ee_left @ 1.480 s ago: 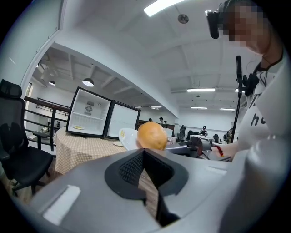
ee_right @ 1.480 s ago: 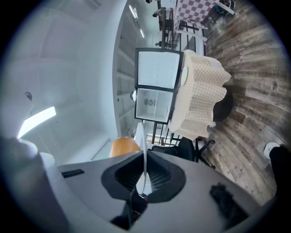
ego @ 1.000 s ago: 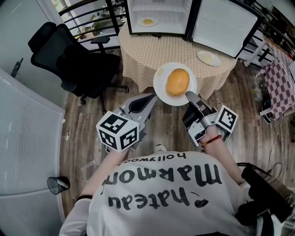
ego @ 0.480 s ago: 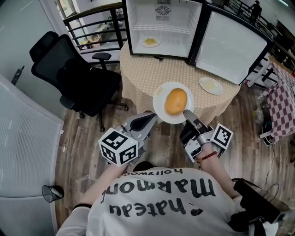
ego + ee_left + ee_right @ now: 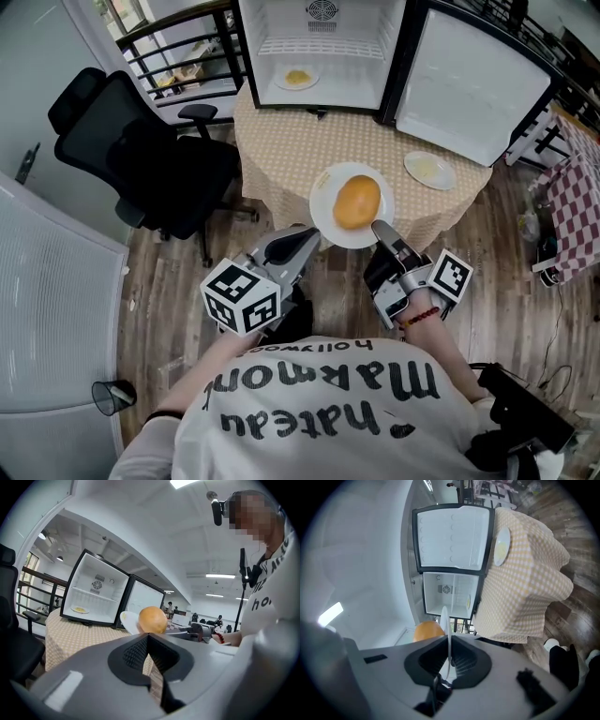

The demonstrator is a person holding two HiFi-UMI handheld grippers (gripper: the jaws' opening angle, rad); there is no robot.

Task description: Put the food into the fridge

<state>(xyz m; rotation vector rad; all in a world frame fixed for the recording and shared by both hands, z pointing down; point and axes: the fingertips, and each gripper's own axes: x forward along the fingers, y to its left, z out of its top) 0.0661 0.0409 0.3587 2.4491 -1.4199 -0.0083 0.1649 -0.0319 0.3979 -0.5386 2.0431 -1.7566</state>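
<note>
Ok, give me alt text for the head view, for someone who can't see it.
Seen from above, a person holds a plate with a bun, its rim clamped in the right hand-held gripper, the shut left hand-held gripper at its other edge. Ahead, an open fridge stands on a table.

Both of the person's arms reach forward side by side, each hand holding its tool roughly level. The left hand-held gripper (image 5: 314,236) has its jaws pressed together with nothing between them. The right hand-held gripper (image 5: 380,228) has its jaws clamped on the near rim of a plate (image 5: 328,212).
</note>
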